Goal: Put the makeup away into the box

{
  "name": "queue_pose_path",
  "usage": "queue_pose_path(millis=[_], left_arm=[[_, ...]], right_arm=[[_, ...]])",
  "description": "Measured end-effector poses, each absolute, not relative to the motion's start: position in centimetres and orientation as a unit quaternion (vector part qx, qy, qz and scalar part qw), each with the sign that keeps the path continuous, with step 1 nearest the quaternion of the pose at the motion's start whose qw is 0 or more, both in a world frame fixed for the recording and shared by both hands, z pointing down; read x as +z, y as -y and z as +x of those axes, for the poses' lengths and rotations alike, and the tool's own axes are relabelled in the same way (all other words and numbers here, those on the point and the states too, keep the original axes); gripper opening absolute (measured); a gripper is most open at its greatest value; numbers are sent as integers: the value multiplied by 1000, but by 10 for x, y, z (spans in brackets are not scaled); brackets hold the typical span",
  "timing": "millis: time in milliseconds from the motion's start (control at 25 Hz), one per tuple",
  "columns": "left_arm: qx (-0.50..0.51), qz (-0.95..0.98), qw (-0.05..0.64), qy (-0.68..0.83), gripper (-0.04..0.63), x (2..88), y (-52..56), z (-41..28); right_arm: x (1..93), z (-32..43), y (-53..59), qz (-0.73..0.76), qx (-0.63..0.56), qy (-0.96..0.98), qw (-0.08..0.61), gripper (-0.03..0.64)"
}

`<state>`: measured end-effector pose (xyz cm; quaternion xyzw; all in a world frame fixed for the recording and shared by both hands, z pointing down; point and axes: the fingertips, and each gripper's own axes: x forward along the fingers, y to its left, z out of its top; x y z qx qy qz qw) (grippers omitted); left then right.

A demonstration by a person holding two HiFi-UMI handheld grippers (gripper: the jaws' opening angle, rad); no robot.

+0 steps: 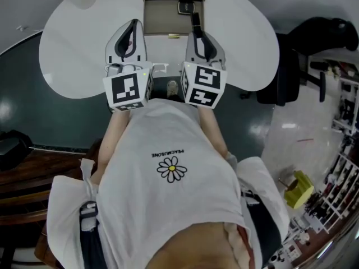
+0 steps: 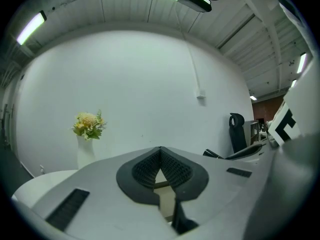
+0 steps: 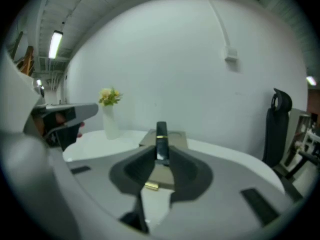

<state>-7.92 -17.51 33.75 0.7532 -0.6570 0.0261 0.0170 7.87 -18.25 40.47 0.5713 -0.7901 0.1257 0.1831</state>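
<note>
Right gripper (image 3: 161, 156) tight around black tube (image 3: 161, 134), perhaps lipstick; left gripper (image 2: 160, 153) closed, empty

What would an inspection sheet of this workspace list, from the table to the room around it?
Surface: white round table.
Job's things: tan box at the table's far side, with a small dark item inside, too small to identify; slim black tube with a gold band, held up in front of the box; small gold piece by the box's near edge.
Clutter: vase of flowers on the table.
Grippers: left gripper shut, empty; right gripper shut on the black tube.
Cables: thin white line running down the wall.
Surroundings: white wall, black office chair, shelves at the right.
</note>
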Motion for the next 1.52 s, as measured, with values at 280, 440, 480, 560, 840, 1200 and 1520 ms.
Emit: queue_pose_path(millis=[280,440,480,560,840,1200,1520], left_arm=[[10,751,40,660,20,345,179,-92],[8,749,39,662,20,346,181,-94],[9,748,40,663,20,346,181,-94],[9,746,42,664,20,347,181,-96],[15,732,53,680,20,356,176,-112],[20,703,61,708,20,361,167,-140],[21,694,63,717,20,362,159,-144]], right_arm=[[410,63,171,564,124,795,186,106],[414,57,174,555,128,800,189,106],[415,56,176,550,131,803,189,106],[421,51,183,520,141,821,192,106],[489,50,231,321,123,871,352,106],[571,70,244,181,97,809,550,106],[585,77,249,222,116,789,561,114]])
